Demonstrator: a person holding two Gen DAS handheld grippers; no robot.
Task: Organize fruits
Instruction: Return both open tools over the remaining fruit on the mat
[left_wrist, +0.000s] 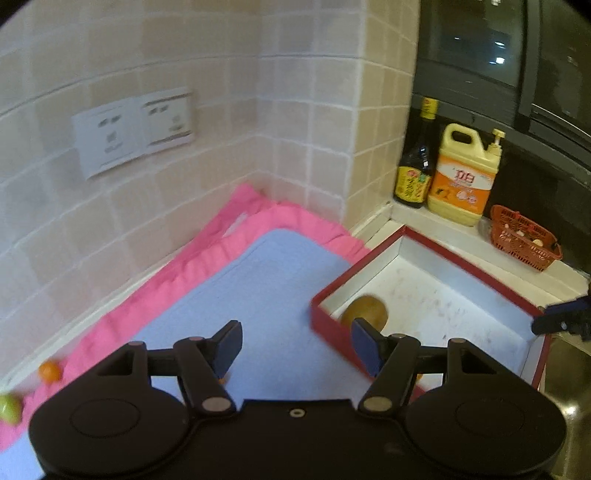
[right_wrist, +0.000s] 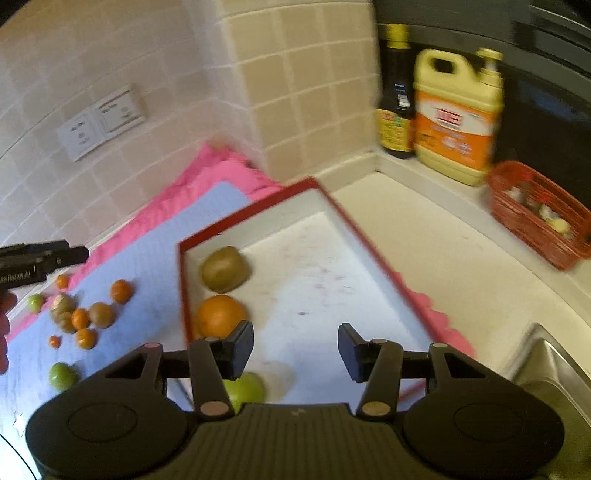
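Fruits partly sorted into a red-rimmed box.
The red-rimmed box (right_wrist: 373, 254), white inside, held a brown kiwi (right_wrist: 224, 268), an orange (right_wrist: 220, 315) and what appeared to be a green apple (right_wrist: 248, 389) along its left wall. Small oranges (right_wrist: 120, 291), brownish fruits (right_wrist: 100, 314) and a green fruit (right_wrist: 62, 376) lay loose on the blue mat (right_wrist: 147, 258).

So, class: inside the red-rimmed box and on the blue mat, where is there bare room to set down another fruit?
Free: the box floor right of the kiwi and orange; the mat strip between the box and small fruits. Crowded: the box's left wall and the cluster.
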